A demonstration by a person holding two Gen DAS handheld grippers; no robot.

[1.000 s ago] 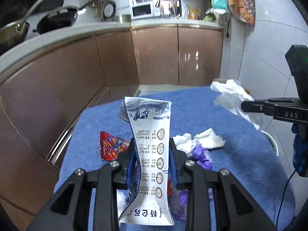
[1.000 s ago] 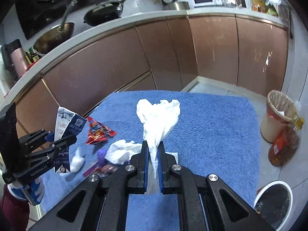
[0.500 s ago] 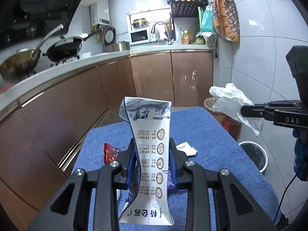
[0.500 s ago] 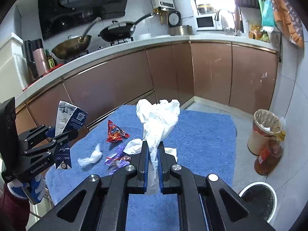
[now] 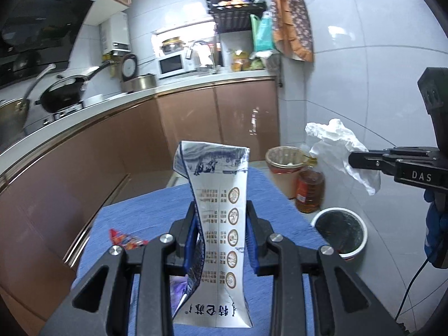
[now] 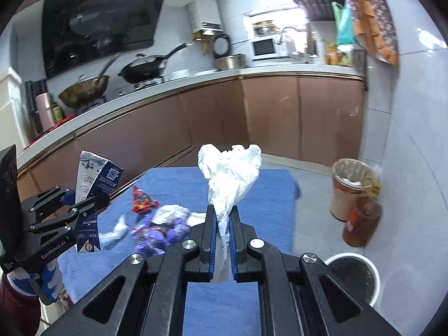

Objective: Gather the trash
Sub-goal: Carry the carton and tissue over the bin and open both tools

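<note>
Both sets of jaws are pinching trash: the left gripper (image 5: 221,238) clamps a flattened milk carton (image 5: 219,196) by its sides, so the carton stands upright between the pads, and the right gripper (image 6: 222,224) has its pads pressed together on the tail of a crumpled white tissue (image 6: 229,173), the bulk blooming above the tips. Each piece is held clear above the blue mat (image 6: 252,179), which suits a carry toward a bin rather than more sorting. On the floor to the right sit two candidates: a white-rimmed bin (image 6: 352,275) near the right gripper and a lined tan basket (image 6: 350,187) farther off, with an oil bottle (image 6: 361,219) just beside the basket. More trash lies on the mat's left part: a red snack wrapper (image 6: 142,200), purple wrappers (image 6: 159,232) and white tissue wads (image 6: 170,212), so the task looks only partly done.
</note>
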